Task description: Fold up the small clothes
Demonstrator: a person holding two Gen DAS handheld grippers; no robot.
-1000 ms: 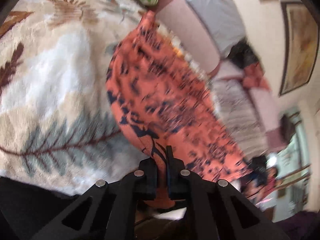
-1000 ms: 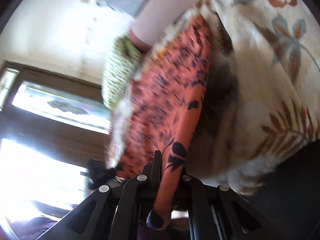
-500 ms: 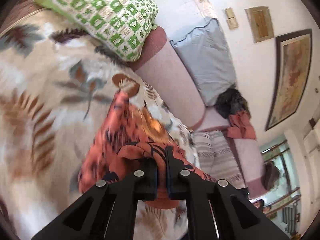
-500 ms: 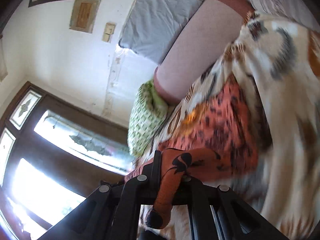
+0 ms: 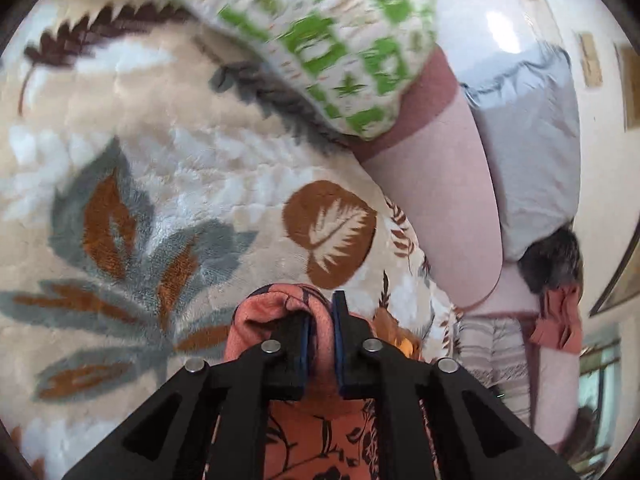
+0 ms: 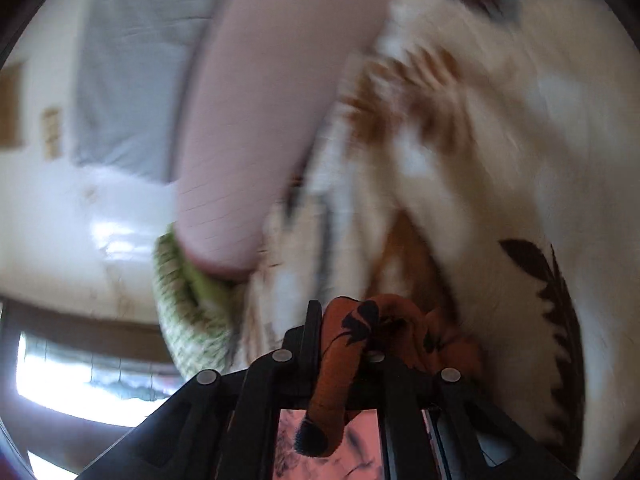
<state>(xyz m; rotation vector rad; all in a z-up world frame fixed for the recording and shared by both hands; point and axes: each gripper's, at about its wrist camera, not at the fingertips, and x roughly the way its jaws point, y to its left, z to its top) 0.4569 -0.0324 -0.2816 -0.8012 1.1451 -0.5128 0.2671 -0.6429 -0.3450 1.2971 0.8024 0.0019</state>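
Left gripper (image 5: 320, 340): jaws have just been easing apart a little, with a fold of the orange cloth (image 5: 316, 432) between them; the pads stand close on each side of the fold and seem to touch it, a thin gap showing at one side
Right gripper (image 6: 344, 344): jaws pinching a rolled edge of the cloth (image 6: 336, 376); the roll runs down between them and its dark end hangs below the fingers
Cloth: orange with a black flower print; in the left view it bunches over the left finger (image 5: 292, 344) and spreads flat beneath the gripper; in the right view it is bunched at the fingertips and trails to the right, low over the blanket
Blanket (image 5: 168, 184): fleecy, cream, printed with grey, brown and rust leaves; it covers the bed or sofa below both grippers, which one cannot be told
Pillow (image 5: 320, 32): green and white check, lying on the far edge of the blanket, blurred
Bolster (image 5: 436, 200): pink, long, beside the blanket and touching the pillow
Cushion (image 5: 528, 140): grey, leaning on the wall behind the bolster
Wall (image 6: 48, 208): white, with small frames
Window (image 6: 72, 372): bright, lower left in the right view
Sharpness: right view is heavily smeared
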